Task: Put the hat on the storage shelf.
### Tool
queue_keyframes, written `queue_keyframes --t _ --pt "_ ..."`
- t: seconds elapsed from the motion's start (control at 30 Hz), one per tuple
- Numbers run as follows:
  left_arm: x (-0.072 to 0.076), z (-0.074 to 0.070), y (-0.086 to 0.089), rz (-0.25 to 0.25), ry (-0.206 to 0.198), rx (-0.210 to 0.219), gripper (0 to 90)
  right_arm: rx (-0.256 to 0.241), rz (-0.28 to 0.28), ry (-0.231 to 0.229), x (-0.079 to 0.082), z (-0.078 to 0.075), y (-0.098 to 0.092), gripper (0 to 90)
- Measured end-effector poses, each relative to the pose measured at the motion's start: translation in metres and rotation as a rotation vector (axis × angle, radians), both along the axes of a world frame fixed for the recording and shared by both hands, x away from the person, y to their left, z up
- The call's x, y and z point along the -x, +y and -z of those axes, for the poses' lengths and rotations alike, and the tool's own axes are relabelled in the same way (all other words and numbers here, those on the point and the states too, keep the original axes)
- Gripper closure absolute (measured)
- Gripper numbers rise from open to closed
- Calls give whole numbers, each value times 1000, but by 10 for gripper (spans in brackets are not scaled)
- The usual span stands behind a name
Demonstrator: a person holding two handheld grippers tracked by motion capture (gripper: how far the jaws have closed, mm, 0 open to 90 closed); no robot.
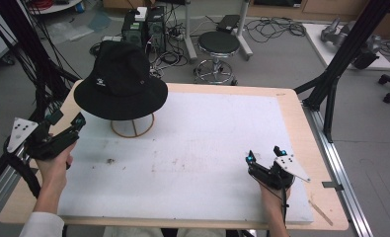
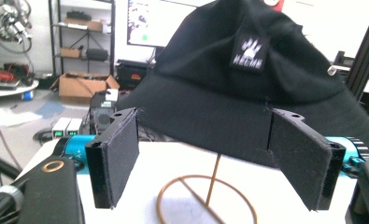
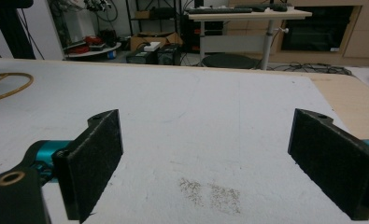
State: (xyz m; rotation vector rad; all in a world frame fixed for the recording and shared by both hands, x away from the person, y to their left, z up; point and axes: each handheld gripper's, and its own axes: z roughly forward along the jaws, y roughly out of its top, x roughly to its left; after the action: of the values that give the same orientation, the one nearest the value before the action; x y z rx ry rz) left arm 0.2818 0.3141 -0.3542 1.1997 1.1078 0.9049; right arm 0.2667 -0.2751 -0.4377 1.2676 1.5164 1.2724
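Observation:
A black bucket hat (image 1: pixel 119 81) with a small white paw logo sits on top of a thin wooden wire stand (image 1: pixel 133 127) at the back left of the white mat (image 1: pixel 192 148). In the left gripper view the hat (image 2: pixel 247 79) looms just ahead above the stand's ring base (image 2: pixel 205 198). My left gripper (image 1: pixel 66 122) is held open near the table's left edge, jaws pointing at the hat's brim, apart from it. My right gripper (image 1: pixel 264 154) stands open over the mat's front right with nothing between its jaws.
A round black stool (image 1: pixel 218 47), computer towers (image 1: pixel 144 27) and tangled cables lie on the floor beyond the table. Black frame struts rise at the left and right (image 1: pixel 340 59). The wooden table edge (image 1: pixel 321 168) borders the mat on the right.

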Motion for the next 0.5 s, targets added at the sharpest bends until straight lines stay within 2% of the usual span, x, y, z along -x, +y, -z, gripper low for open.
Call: queue_keyframes --t 0.13,0.27,0.4,0.5 --pt "5 12 1 -8 11 0 255 -6 -3 9 0 0 1 94" --pt "10 25 0 -10 14 -23 250 -5 -2 8 0 0 1 94" --pt "13 44 3 -17 29 -49 260 -9 1 11 1 0 1 94" --pt "17 58 7 -34 34 -35 260 -4 -1 7 1 0 1 94"
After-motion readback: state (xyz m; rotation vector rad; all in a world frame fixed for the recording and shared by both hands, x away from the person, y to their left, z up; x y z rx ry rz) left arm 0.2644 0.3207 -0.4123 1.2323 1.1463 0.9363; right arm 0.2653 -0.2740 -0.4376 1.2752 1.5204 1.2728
